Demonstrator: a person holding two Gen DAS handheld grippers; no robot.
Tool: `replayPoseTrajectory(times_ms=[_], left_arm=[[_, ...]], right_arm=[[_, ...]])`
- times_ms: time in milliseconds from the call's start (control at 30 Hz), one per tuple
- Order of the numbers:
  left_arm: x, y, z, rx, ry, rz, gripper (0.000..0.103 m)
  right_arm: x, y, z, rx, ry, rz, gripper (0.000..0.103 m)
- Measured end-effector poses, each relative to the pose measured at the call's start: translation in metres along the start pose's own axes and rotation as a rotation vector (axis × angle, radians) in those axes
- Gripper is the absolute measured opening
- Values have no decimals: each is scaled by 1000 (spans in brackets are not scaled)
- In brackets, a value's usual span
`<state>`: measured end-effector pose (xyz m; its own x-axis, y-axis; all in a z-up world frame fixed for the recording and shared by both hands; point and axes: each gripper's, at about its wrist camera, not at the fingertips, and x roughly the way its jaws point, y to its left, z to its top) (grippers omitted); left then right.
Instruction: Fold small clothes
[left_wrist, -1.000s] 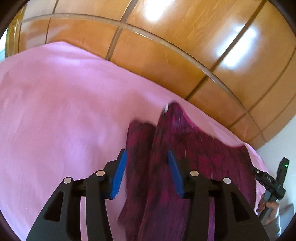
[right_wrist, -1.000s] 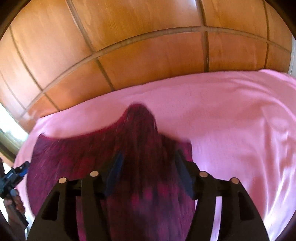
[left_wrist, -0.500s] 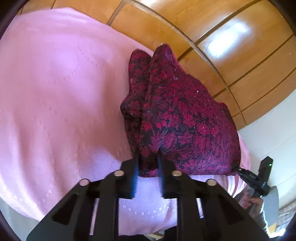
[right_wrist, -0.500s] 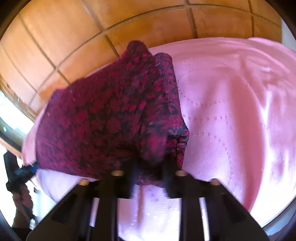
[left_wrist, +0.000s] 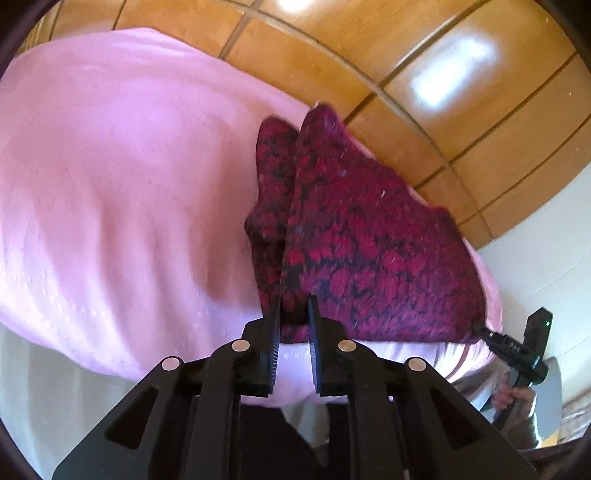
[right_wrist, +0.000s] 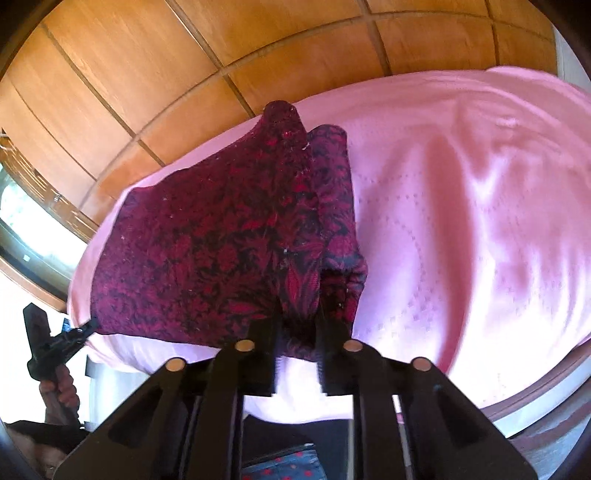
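A wooden panelled wall (left_wrist: 424, 74) rises behind the bed (left_wrist: 110, 184), whose pink cover spreads wide beneath my work. On the cover's near part lies the dark red patterned garment (left_wrist: 369, 240), folded over itself, its near edge stretched between my two tools at the bed's front edge. My left gripper (left_wrist: 293, 325) has its jaws pinched down on one near corner of the cloth, and my right gripper (right_wrist: 297, 332) has its jaws nipped on the other.
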<state>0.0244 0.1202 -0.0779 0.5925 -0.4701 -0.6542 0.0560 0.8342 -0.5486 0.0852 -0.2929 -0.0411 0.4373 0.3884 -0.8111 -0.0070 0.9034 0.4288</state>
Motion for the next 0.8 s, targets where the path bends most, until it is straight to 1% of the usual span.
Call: replayPoseTrajectory(times_ms=[33, 67, 100, 133, 167, 233, 267, 300, 367, 433, 533, 567, 600, 633, 667, 700, 733, 800], left_arm=[[-4, 2, 3, -10, -16, -10, 19], [-8, 4, 10, -18, -43, -6, 22], [-9, 2, 16, -16, -62, 0, 23], [-7, 1, 24, -11, -73, 6, 23], [-5, 0, 34, -5, -82, 17, 23], [5, -4, 52, 17, -84, 26, 23], [10, -6, 60, 27, -85, 44, 23], [16, -8, 68, 33, -86, 62, 23], [30, -13, 87, 43, -74, 66, 23], [37, -15, 100, 45, -67, 61, 23], [59, -21, 122, 47, -41, 80, 23], [68, -21, 131, 37, -19, 84, 23], [74, -20, 137, 23, -13, 98, 23], [76, -21, 139, 21, -6, 98, 23], [82, -23, 144, 36, -2, 101, 23], [85, -27, 145, 55, -11, 130, 21], [87, -30, 145, 80, -29, 171, 12], [91, -37, 139, 139, -71, 254, 12]], right_arm=[[-3, 1, 3, -3, -16, -2, 26], [-5, 3, 6, -10, -35, -9, 40], [-7, 7, 15, -20, -59, -17, 51], [-8, 10, 23, -27, -83, -27, 54], [-9, 11, 24, -30, -93, -33, 57], [0, 11, 38, -33, -107, -57, 59], [6, 12, 45, -32, -108, -68, 62], [15, 12, 54, -29, -106, -80, 63], [33, 13, 71, -11, -91, -93, 64], [48, 12, 82, 2, -78, -102, 64], [68, 11, 97, 12, -61, -122, 64], [72, 11, 100, 14, -56, -123, 63], [77, 11, 104, 18, -50, -126, 60], [80, 12, 106, 14, -47, -123, 53], [82, 14, 107, 3, -40, -114, 36], [84, 17, 108, -12, -39, -127, 30], [83, 19, 108, -28, -53, -144, 26], [78, 22, 107, -50, -86, -163, 21]])
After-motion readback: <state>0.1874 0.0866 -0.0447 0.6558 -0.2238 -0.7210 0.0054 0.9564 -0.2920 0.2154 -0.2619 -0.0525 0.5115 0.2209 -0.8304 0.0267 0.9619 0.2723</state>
